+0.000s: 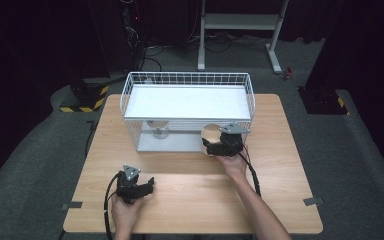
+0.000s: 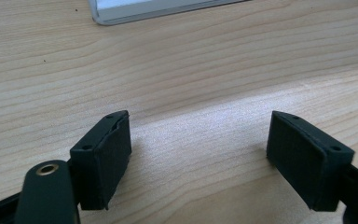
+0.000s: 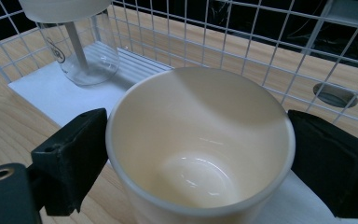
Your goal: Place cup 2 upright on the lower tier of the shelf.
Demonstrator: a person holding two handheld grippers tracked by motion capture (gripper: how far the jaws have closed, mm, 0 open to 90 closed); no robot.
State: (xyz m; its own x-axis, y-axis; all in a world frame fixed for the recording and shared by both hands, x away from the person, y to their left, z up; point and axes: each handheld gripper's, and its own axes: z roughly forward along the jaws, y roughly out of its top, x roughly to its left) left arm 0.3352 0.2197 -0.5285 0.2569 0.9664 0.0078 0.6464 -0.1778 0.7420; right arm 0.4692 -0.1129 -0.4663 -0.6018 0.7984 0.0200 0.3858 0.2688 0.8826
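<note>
A cream cup [image 1: 210, 133] stands at the front right corner of the white wire rack [image 1: 187, 79], with my right gripper [image 1: 214, 144] shut on it. In the right gripper view the cup [image 3: 200, 140] is empty and upright, and both pads [image 3: 72, 154] press on its sides just below the rim. My left gripper [image 1: 148, 187] rests on the wooden table [image 1: 195, 200] near the front left, its jaws wide apart. In the left gripper view my left gripper [image 2: 198, 158] has only bare wood between its jaws.
A clear glass [image 1: 158, 129] with a white lid and straw [image 3: 81, 51] stands on the rack's lower shelf at the left. The rack's upper shelf is a white board. Its wire wall [image 3: 242, 42] rises right behind the cup. The rack's white base [image 2: 135, 11] lies ahead of my left gripper.
</note>
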